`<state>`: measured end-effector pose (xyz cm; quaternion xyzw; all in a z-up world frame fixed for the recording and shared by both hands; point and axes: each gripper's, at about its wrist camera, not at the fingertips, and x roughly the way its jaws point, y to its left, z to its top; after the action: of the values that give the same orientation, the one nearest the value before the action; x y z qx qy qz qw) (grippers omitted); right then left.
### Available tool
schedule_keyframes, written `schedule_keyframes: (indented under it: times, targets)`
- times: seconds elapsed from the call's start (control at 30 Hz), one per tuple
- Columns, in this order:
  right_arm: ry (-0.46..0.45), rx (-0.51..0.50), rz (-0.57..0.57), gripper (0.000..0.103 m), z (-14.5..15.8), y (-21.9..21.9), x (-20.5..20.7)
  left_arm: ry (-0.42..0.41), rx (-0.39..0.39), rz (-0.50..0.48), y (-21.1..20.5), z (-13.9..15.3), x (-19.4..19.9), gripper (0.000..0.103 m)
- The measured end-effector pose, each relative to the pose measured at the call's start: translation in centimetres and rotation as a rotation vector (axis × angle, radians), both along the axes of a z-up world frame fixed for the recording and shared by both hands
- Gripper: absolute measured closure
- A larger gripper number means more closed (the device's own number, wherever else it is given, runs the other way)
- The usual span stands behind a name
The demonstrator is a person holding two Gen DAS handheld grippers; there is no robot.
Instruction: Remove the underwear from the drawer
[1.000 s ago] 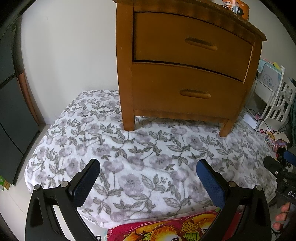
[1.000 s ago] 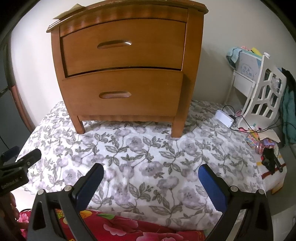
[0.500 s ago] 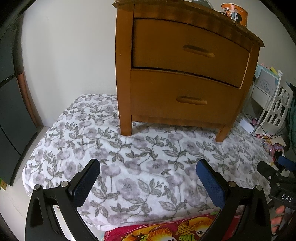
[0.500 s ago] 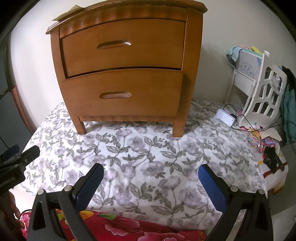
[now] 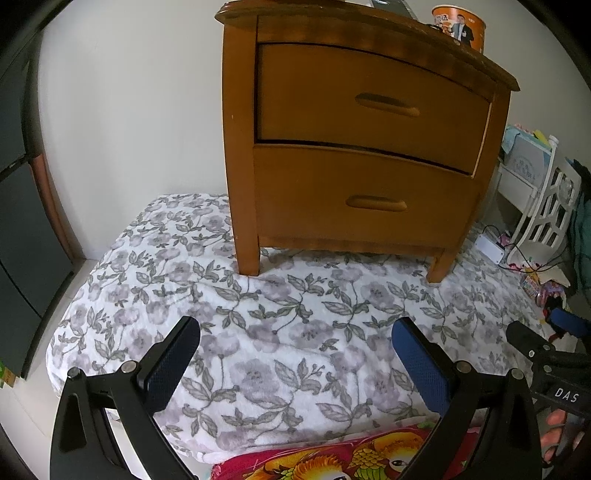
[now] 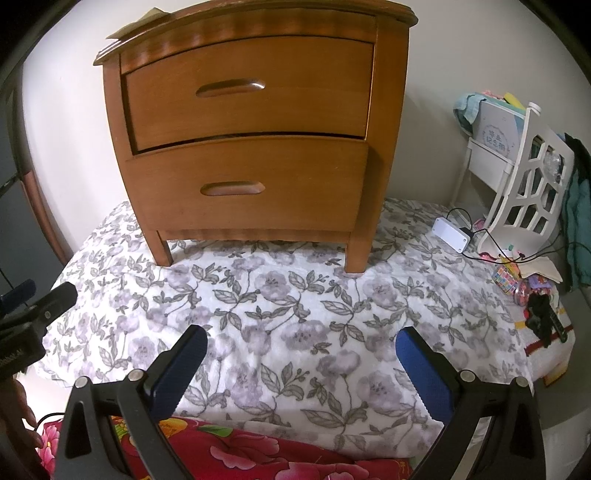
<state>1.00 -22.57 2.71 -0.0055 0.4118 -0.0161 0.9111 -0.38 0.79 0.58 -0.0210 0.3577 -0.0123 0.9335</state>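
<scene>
Left wrist view has my left claw (image 5: pixel 295 354) and right claw (image 6: pixel 301 363) both spread wide, empty, while shut drawers (image 6: pixel 247 92) hide any underwear.

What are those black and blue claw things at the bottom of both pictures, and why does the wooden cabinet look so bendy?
Those claws are grabbing tools. A person holds one in each hand, and each tool has a tiny camera looking out along its two fingers. One picture comes from the left gripper, the other from the right gripper. The round camera lens bends straight edges, so the nightstand looks curvy.

Both tools are open and hold nothing. They hover over a flowery blanket, with a red flowered cloth nearest the cameras. The nightstand stands on the blanket, and both its drawers, top drawer and bottom drawer, are shut. The underwear must be inside, so we cannot see it yet. An orange tin sits on top.
</scene>
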Motion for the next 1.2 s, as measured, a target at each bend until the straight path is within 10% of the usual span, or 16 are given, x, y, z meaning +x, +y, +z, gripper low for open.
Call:
schedule_keyframes:
  times: [1.2]
  targets:
    - [0.022, -0.052, 0.09, 0.0, 0.2, 0.7, 1.9, 0.042, 0.038, 0.014, 0.8, -2.0, 1.7, 0.0]
